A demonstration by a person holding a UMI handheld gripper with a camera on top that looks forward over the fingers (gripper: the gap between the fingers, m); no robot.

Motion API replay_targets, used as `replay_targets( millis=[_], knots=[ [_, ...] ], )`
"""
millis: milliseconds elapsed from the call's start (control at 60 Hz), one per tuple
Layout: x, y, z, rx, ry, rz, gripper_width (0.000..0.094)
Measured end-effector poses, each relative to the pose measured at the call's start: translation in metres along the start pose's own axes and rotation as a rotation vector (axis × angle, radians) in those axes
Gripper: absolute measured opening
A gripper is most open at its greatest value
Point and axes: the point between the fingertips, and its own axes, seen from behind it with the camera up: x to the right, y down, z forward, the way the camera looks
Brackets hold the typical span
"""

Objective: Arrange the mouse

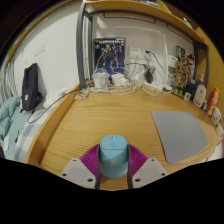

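Note:
A light blue mouse (113, 155) sits between my two fingers, with the purple pads (90, 160) against its left and right sides. My gripper (113, 165) is shut on the mouse, above the wooden desk (90, 120). A grey mouse mat (184, 134) lies on the desk ahead and to the right of the fingers.
At the back of the desk stand a poster box (109, 57), cables (140, 80) and small figures and bottles (190, 88) at the right. A dark bag (32, 85) stands at the left, with pale cloth (12, 120) beside it.

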Motion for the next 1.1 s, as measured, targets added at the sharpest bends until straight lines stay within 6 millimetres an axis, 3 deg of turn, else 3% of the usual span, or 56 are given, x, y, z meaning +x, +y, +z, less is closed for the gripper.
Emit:
replay_targets(
  millis=[17, 33, 133, 183, 233, 350, 450, 517, 633, 717, 817, 967, 1100],
  knots=[
    [0.0, 0.0, 0.0, -0.008, -0.001, 0.0, 0.0397],
    [-0.001, -0.001, 0.0, -0.008, -0.003, -0.003, 0.0333],
    [-0.009, -0.003, -0.006, -0.025, -0.049, -0.024, 0.0329],
    [-0.013, -0.015, -0.014, -0.006, -0.084, -0.035, 0.033],
    [-0.012, -0.036, -0.023, 0.027, -0.11, -0.041, 0.0331],
    [0.013, -0.105, -0.059, 0.144, -0.133, -0.058, 0.033],
    [0.061, -0.169, -0.093, 0.247, -0.121, -0.043, 0.0331],
    [0.101, -0.202, -0.105, 0.301, -0.079, -0.047, 0.0333],
    [0.172, -0.23, -0.109, 0.343, -0.022, -0.044, 0.0332],
    [0.218, -0.224, -0.091, 0.324, 0.02, -0.025, 0.0339],
    [0.251, -0.191, -0.059, 0.249, 0.044, -0.022, 0.0339],
    [0.267, -0.126, -0.005, 0.108, 0.041, 0.004, 0.0339],
    [0.269, -0.082, 0.023, 0.021, 0.034, 0.02, 0.034]
  ],
)
